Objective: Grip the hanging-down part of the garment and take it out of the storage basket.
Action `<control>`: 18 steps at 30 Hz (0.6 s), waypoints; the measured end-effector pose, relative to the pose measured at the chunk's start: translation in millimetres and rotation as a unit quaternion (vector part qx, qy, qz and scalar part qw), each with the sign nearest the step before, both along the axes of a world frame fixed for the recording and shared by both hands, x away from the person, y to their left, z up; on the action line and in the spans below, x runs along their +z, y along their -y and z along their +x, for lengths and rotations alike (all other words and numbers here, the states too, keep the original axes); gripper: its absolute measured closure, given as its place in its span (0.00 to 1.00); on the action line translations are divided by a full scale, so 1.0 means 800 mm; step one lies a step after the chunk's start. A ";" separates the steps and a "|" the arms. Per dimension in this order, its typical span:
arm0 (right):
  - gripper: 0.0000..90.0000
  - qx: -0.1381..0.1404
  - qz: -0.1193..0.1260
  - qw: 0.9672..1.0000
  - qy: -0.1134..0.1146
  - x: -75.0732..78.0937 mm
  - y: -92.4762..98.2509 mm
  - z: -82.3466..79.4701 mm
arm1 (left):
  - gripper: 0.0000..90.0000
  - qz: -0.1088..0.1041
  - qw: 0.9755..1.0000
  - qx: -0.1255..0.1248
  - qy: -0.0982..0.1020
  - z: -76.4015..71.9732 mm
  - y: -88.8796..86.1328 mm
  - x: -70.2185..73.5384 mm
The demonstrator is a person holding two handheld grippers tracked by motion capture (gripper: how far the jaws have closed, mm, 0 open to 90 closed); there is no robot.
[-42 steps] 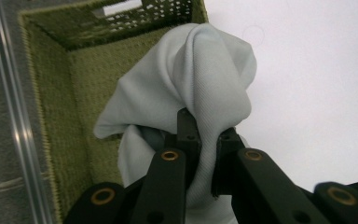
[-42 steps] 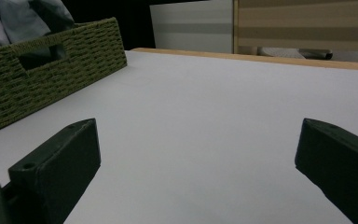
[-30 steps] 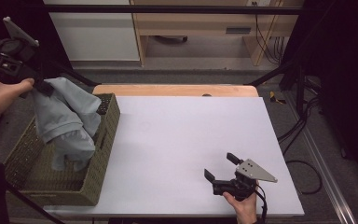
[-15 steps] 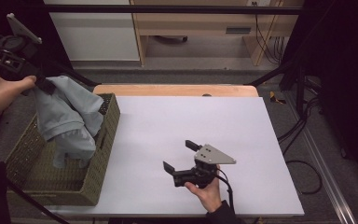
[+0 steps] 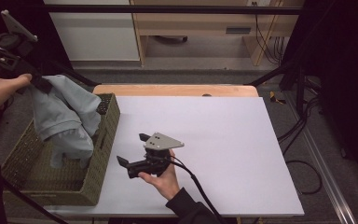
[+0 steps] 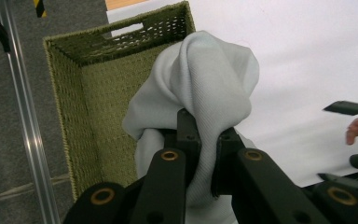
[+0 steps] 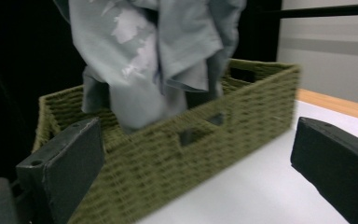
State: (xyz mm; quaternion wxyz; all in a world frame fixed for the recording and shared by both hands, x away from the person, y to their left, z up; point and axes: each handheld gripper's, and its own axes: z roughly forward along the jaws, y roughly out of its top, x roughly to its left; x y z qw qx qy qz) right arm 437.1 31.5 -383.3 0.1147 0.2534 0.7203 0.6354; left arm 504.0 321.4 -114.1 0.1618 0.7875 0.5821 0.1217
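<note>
Since the earlier frames my right gripper [image 5: 133,150] had travelled from the table's near right corner leftward to just beside the basket, jaws spread wide and empty. The white table [image 5: 223,140] carried the woven green basket [image 5: 105,140] at its left edge. The pale grey garment [image 5: 60,116] hung above the basket, its lower folds dipping inside. My left gripper [image 6: 200,140], raised over the basket, had its jaws pinched on a bunched fold of the garment. My right hand [image 5: 163,175] gripped the handle.
</note>
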 end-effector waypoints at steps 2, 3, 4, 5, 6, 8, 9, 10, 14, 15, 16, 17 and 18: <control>0.04 0.005 0.000 1.000 -0.002 0.001 -0.011 0.002 | 0.94 0.000 1.000 0.000 -0.001 0.000 0.000 0.000; 0.04 0.012 -0.005 1.000 0.001 0.001 -0.028 0.005 | 0.94 0.000 1.000 0.001 -0.001 0.000 -0.001 0.000; 0.04 0.012 -0.005 1.000 0.001 0.001 -0.028 0.005 | 0.94 0.000 1.000 0.001 -0.001 0.000 -0.001 0.000; 0.04 0.015 -0.012 1.000 -0.001 0.001 -0.044 0.007 | 0.94 -0.001 1.000 0.000 -0.001 0.000 -0.001 -0.001; 0.04 0.017 -0.011 1.000 0.000 0.001 -0.050 0.009 | 0.94 -0.001 1.000 0.000 -0.002 0.000 0.000 -0.001; 0.05 0.023 -0.010 1.000 -0.001 0.001 -0.067 0.011 | 0.94 0.000 1.000 -0.001 -0.003 0.001 0.000 -0.003; 0.06 0.025 -0.012 1.000 0.002 0.000 -0.073 0.012 | 0.94 0.000 1.000 -0.002 -0.005 0.001 0.000 -0.003; 0.06 0.026 -0.013 1.000 0.005 -0.002 -0.081 0.013 | 0.94 0.001 1.000 -0.002 -0.005 0.002 0.000 -0.003; 0.08 0.030 -0.035 0.999 0.000 -0.012 -0.110 0.018 | 0.94 0.001 1.000 -0.003 -0.004 0.002 0.002 -0.003; 0.09 0.029 -0.034 0.999 -0.009 -0.013 -0.115 0.018 | 0.94 0.002 1.000 -0.004 -0.004 0.002 0.003 -0.002; 0.09 0.029 -0.034 0.999 -0.009 -0.013 -0.115 0.018 | 0.94 0.002 1.000 -0.004 -0.004 0.002 0.003 -0.002; 0.11 0.031 -0.039 0.999 -0.017 -0.018 -0.127 0.020 | 0.94 0.004 1.000 -0.005 -0.004 0.002 0.005 -0.002; 0.11 0.031 -0.039 0.999 -0.017 -0.018 -0.127 0.020 | 0.94 0.004 1.000 -0.005 -0.004 0.002 0.005 -0.002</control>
